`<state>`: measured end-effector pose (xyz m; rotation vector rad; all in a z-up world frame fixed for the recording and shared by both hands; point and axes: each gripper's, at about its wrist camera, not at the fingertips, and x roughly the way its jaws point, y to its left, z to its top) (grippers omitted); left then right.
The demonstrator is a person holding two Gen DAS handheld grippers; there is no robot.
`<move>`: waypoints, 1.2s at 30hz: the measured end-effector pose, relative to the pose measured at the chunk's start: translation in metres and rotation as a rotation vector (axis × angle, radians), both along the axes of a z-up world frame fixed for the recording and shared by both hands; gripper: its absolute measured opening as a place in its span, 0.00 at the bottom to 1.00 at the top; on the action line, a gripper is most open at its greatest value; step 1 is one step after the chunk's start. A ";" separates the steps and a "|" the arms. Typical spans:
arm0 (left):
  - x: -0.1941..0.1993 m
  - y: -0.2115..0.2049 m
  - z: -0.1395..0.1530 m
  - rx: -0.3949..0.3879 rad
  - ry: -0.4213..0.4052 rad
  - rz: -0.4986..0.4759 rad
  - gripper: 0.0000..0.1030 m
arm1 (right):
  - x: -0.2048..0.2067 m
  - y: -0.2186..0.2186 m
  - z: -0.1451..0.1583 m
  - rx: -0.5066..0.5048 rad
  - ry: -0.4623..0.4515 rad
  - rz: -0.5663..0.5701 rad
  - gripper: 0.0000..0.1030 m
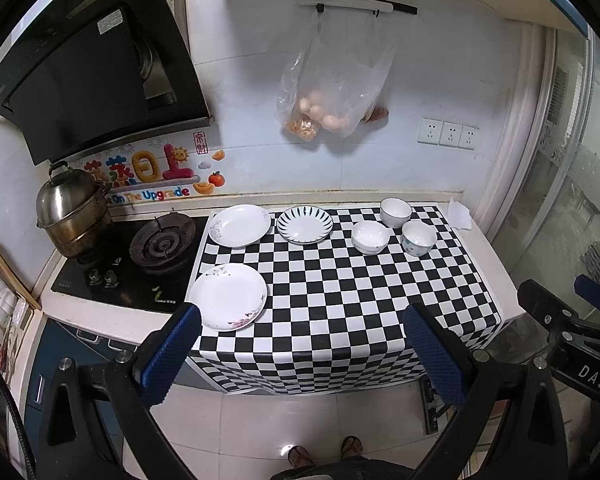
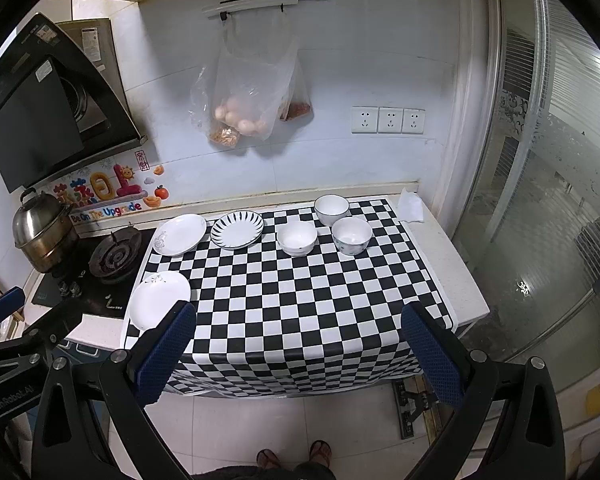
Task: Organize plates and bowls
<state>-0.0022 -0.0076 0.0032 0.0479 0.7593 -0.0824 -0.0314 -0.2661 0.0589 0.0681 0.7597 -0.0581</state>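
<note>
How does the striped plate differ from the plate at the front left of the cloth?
The striped plate has dark radial rim stripes and lies at the back; the front plate is plain white with small floral marks, looks larger, and lies nearest the stove. Both sit flat and empty on the checkered cloth.

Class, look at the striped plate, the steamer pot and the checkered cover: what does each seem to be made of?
Striped plate: likely glazed ceramic, with a glossy white surface and dark painted rays.
Steamer pot: metal, probably stainless steel, with a shiny reflective lid and a duller, browned base.
Checkered cover: seemingly vinyl or oilcloth; it lies smooth with a slight sheen and drapes over the counter edge.
</note>
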 end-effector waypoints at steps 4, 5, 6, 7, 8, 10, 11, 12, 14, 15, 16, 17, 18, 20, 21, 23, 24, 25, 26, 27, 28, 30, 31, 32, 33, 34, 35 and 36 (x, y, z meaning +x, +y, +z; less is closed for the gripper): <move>0.000 -0.001 0.001 0.001 0.000 0.000 1.00 | 0.000 0.001 0.000 -0.001 0.000 0.000 1.00; 0.001 0.000 0.002 0.000 0.000 0.002 1.00 | 0.000 0.001 0.000 0.000 0.000 0.001 1.00; 0.001 0.000 0.002 -0.001 0.000 0.001 1.00 | 0.000 0.001 0.000 0.000 -0.001 0.001 1.00; 0.001 0.000 0.002 -0.002 0.000 0.002 1.00 | 0.000 0.001 0.000 -0.001 -0.001 0.000 1.00; 0.001 0.000 0.002 -0.001 0.000 0.002 1.00 | 0.000 0.000 0.000 -0.001 -0.001 0.000 1.00; 0.000 0.000 0.002 -0.001 -0.002 0.002 1.00 | 0.000 0.001 0.000 -0.001 -0.001 -0.002 1.00; 0.000 0.000 0.004 -0.002 -0.003 0.004 1.00 | 0.000 0.001 0.000 -0.001 -0.002 -0.001 1.00; 0.000 0.001 0.005 -0.004 -0.004 0.005 1.00 | -0.001 0.001 0.001 0.000 -0.003 -0.001 1.00; 0.000 0.002 0.008 -0.008 -0.007 0.006 1.00 | 0.000 0.001 0.001 -0.001 -0.002 0.000 1.00; 0.000 0.002 0.008 -0.010 -0.008 0.006 1.00 | 0.000 0.001 0.001 -0.001 -0.003 0.000 1.00; 0.000 0.002 0.009 -0.012 -0.008 0.004 1.00 | 0.000 0.000 0.002 -0.001 -0.003 0.001 1.00; -0.001 0.002 0.009 -0.014 -0.008 0.004 1.00 | 0.001 0.000 0.002 -0.001 -0.003 0.000 1.00; 0.000 0.002 0.009 -0.014 -0.008 0.002 1.00 | 0.000 0.000 0.002 0.000 -0.002 0.000 1.00; 0.000 0.002 0.009 -0.015 -0.011 0.003 1.00 | 0.000 0.000 0.002 0.000 -0.003 0.001 1.00; 0.000 0.002 0.010 -0.017 -0.011 0.003 1.00 | 0.000 0.000 0.002 -0.001 -0.004 0.000 1.00; 0.000 0.001 0.010 -0.013 -0.011 0.003 1.00 | 0.000 0.000 0.002 0.000 -0.005 -0.001 1.00; 0.000 0.001 0.010 -0.013 -0.010 0.003 1.00 | 0.000 0.001 0.002 -0.001 -0.003 0.000 1.00; 0.001 0.001 0.011 -0.013 -0.011 0.003 1.00 | 0.000 0.001 0.002 -0.001 -0.003 0.000 1.00; 0.000 0.001 0.010 -0.014 -0.010 0.004 1.00 | 0.000 0.001 0.002 0.000 -0.004 0.000 1.00; 0.001 0.001 0.010 -0.014 -0.010 0.004 1.00 | 0.000 0.001 0.002 0.000 -0.003 0.000 1.00; 0.001 0.001 0.010 -0.015 -0.010 0.004 1.00 | 0.001 0.000 0.002 0.000 -0.002 -0.001 1.00; 0.001 0.001 0.010 -0.014 -0.010 0.004 1.00 | 0.000 0.000 0.003 0.001 -0.002 0.001 1.00; 0.000 0.002 0.010 -0.014 -0.011 0.004 1.00 | 0.000 0.000 0.003 0.001 -0.002 0.000 1.00; -0.001 0.002 0.009 -0.014 -0.009 0.004 1.00 | 0.000 0.000 0.002 -0.001 -0.003 0.000 1.00; -0.001 0.002 0.009 -0.014 -0.007 0.003 1.00 | 0.000 0.000 0.002 0.000 -0.002 0.000 1.00; 0.000 0.002 0.009 -0.013 -0.005 0.004 1.00 | 0.000 0.000 0.003 0.000 -0.001 0.000 1.00; 0.000 0.002 0.009 -0.013 -0.004 0.005 1.00 | 0.000 0.000 0.003 -0.001 0.002 0.001 1.00; 0.000 0.003 0.008 -0.015 -0.003 0.005 1.00 | 0.000 0.001 0.004 -0.001 0.003 0.002 1.00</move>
